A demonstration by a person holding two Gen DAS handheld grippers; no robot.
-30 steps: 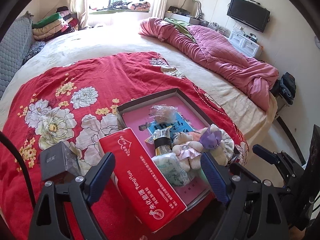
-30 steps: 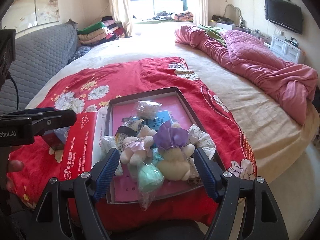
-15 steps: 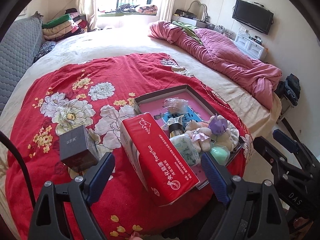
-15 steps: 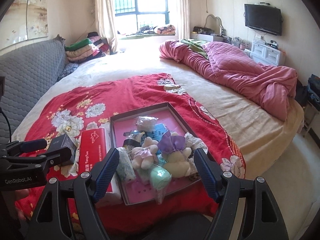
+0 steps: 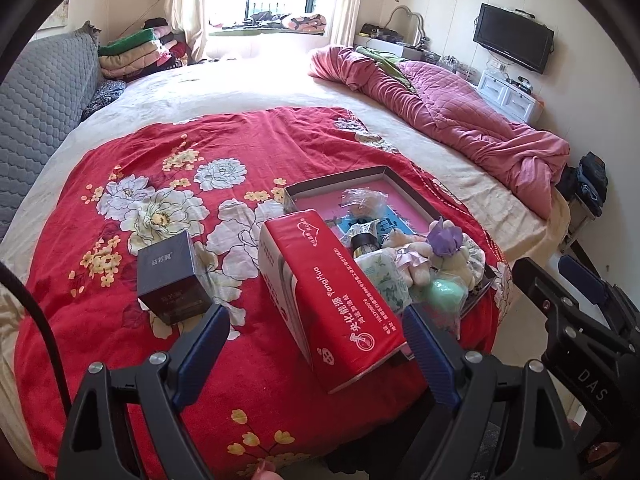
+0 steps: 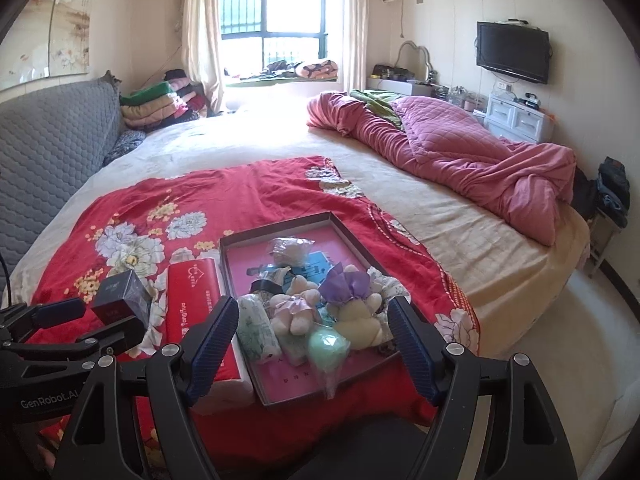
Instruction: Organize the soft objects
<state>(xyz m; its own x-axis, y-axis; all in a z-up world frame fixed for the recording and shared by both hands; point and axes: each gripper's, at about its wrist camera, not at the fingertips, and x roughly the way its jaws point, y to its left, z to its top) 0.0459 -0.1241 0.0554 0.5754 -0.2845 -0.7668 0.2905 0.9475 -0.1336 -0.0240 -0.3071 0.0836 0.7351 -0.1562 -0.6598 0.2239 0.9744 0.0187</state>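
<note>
Hovering at the foot of the bed (image 6: pixel 460 216), both handheld tools hang back from the pile with nothing between their blue pads. The left gripper (image 5: pixel 316 354) has its jaws spread wide, framing the long red paper-wrapped tissue pack (image 5: pixel 332 292) that lies on the red flowered bedspread (image 5: pixel 160 168), just beside the tray. The right gripper (image 6: pixel 314 342) is equally wide and empty, looking over the shallow dark-rimmed box tray with a pink floor (image 6: pixel 280 236).

The soft things are already gathered in that tray: a small cream plush bear in a lilac dress (image 6: pixel 294 308), a larger cream bear with a purple bow (image 6: pixel 354 312), a mint-green ball in clear wrap (image 6: pixel 329 346), a floral-print soft roll (image 6: pixel 256 330) and a crinkly clear bag of something pale (image 6: pixel 289 249). A small dark cardboard box (image 5: pixel 172 276) stands apart on the bedspread.

This could be a heap waiting to be sorted, or the finished gathering with the tools drawn off; I cannot settle which. Any further pick would, I judge, need the jaws lowered around one toy alone, since the toys lie touching and the wrap looks slippery.
</note>
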